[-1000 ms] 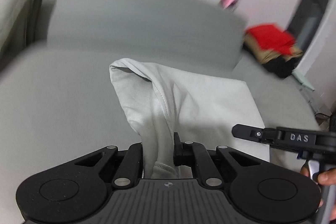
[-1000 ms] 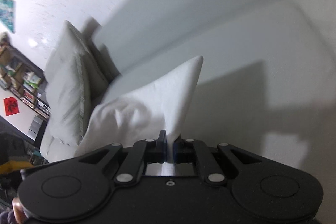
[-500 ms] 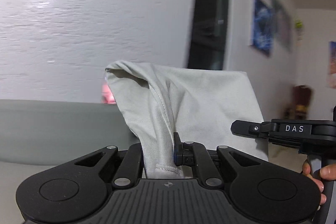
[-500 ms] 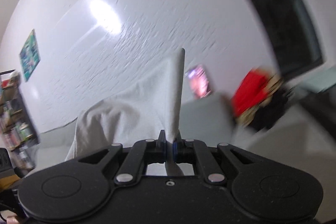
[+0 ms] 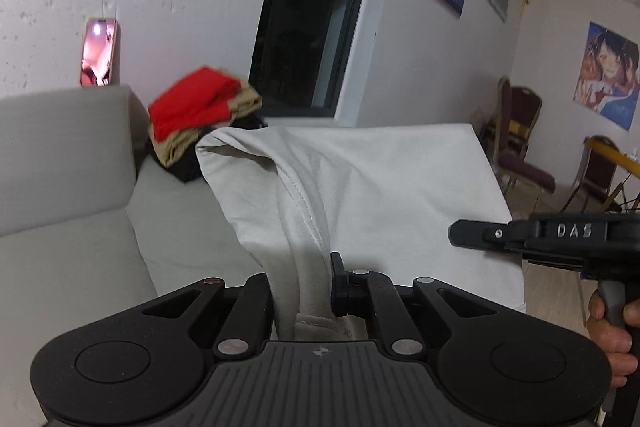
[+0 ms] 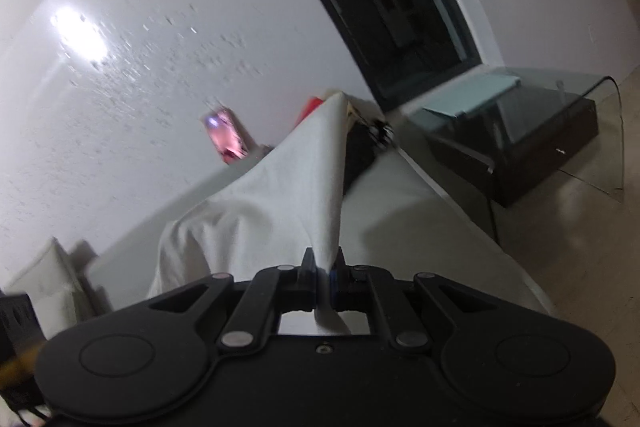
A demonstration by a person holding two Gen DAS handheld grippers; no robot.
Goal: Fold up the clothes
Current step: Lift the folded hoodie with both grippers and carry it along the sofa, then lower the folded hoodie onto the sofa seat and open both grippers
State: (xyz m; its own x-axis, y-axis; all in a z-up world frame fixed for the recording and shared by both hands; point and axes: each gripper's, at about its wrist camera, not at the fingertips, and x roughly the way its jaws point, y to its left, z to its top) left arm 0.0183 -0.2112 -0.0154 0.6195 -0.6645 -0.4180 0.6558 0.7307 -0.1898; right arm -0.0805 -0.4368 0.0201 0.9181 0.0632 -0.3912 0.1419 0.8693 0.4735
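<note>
A folded light grey garment (image 5: 380,187) is held up in the air above the grey sofa (image 5: 64,163). My left gripper (image 5: 304,279) is shut on its bunched, seamed left end. My right gripper (image 6: 323,267) is shut on its right corner, and the cloth (image 6: 288,195) rises in a peak in front of it. The right gripper (image 5: 532,235) also shows at the right of the left wrist view, held by a hand. A stack of folded clothes (image 5: 200,115), red on top, lies at the sofa's far end.
A pink phone (image 5: 100,53) leans on the wall above the sofa back. A glass side table (image 6: 520,131) with a dark box stands beyond the sofa's end, under a dark window (image 5: 316,11). Chairs (image 5: 524,147) stand at the far right. A cushion (image 6: 44,287) sits at the left.
Both grippers have lifted the garment off the sofa seat and swung it to the right, toward the stack of folded clothes. Both stay shut on it.
</note>
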